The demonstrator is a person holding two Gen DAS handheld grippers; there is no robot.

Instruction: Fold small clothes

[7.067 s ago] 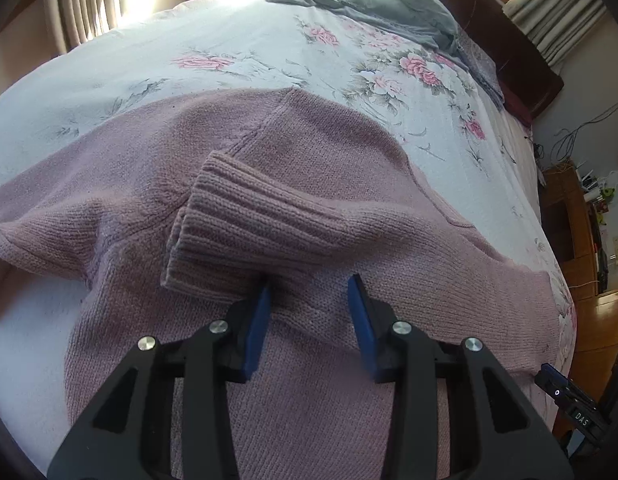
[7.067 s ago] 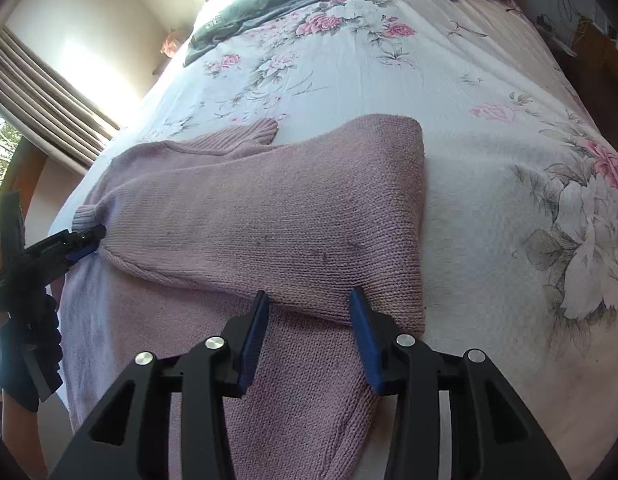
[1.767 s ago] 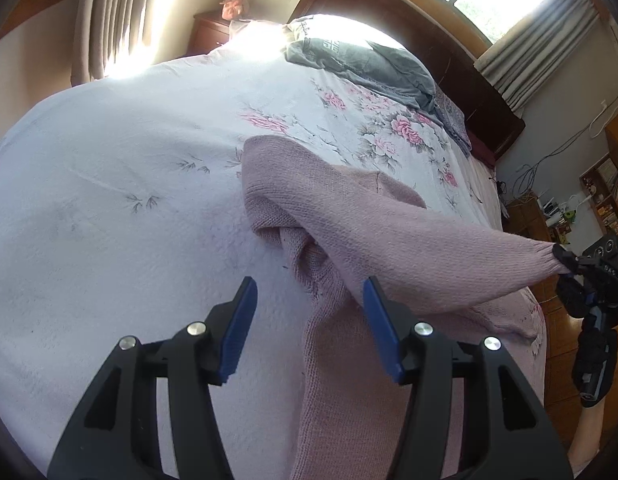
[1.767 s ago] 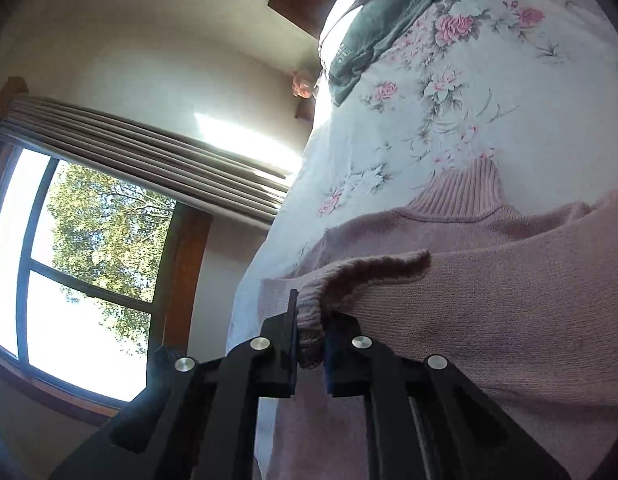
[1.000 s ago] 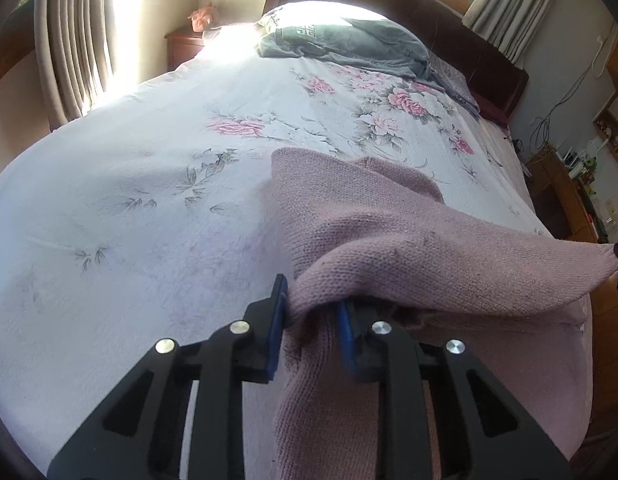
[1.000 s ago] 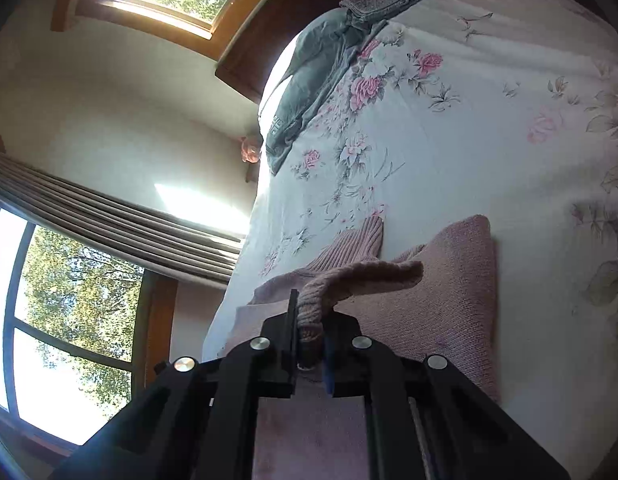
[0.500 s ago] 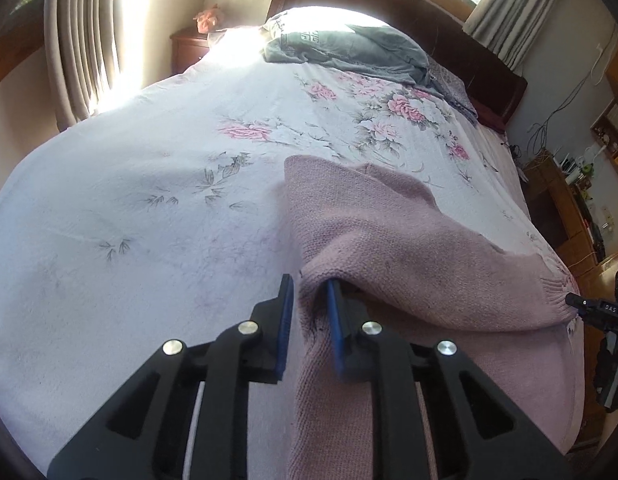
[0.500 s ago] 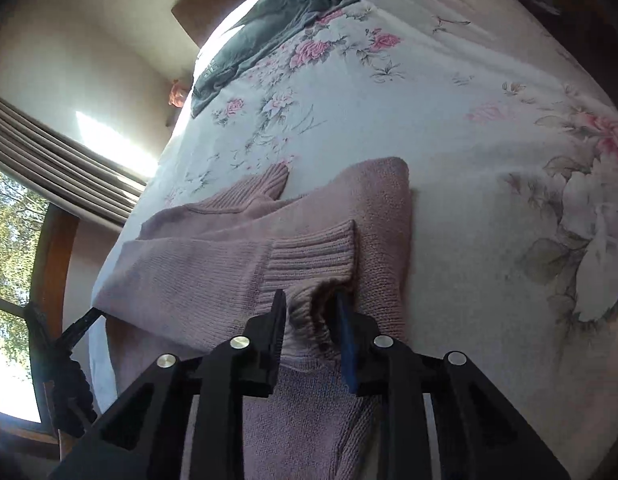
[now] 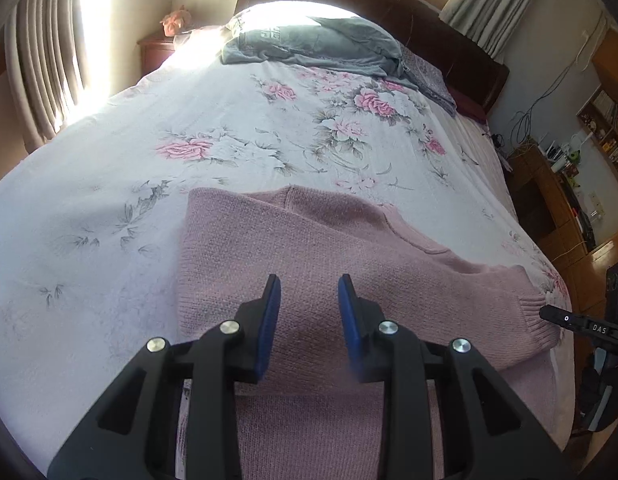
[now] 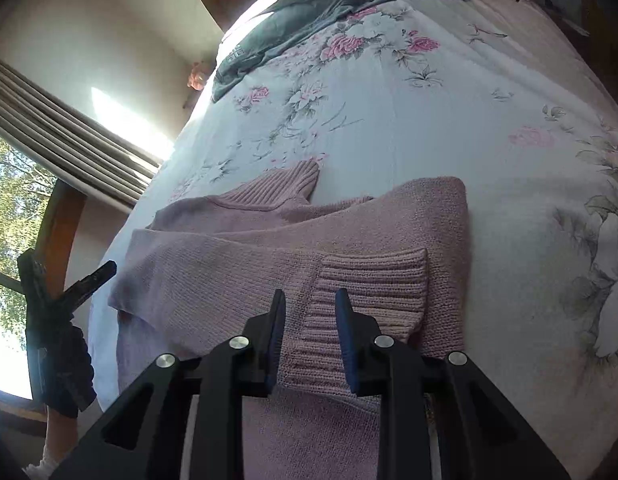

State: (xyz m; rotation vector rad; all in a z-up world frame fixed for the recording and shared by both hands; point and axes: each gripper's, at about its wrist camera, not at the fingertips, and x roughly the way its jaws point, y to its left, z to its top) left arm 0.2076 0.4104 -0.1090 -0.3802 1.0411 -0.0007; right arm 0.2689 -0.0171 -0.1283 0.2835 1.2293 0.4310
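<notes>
Pink knit sweater [image 9: 333, 264] lies flat on the near part of the floral bedspread [image 9: 229, 128] in the left wrist view, and the left gripper [image 9: 309, 304] hangs just over it with jaws parted, holding nothing. In the right wrist view the right gripper [image 10: 309, 312] is likewise released, jaws straddling the ribbed cuff [image 10: 369, 292] of the sleeve laid across the body. The next fold probably goes best with both grippers pinching the near hem evenly and carrying it far toward the collar [image 10: 281, 188], keeping that sleeve from sliding.

Bare bedspread [image 9: 89, 208] flanks the sweater [image 9: 309, 248]; grey clothes [image 9: 309, 46] lie well apart.
</notes>
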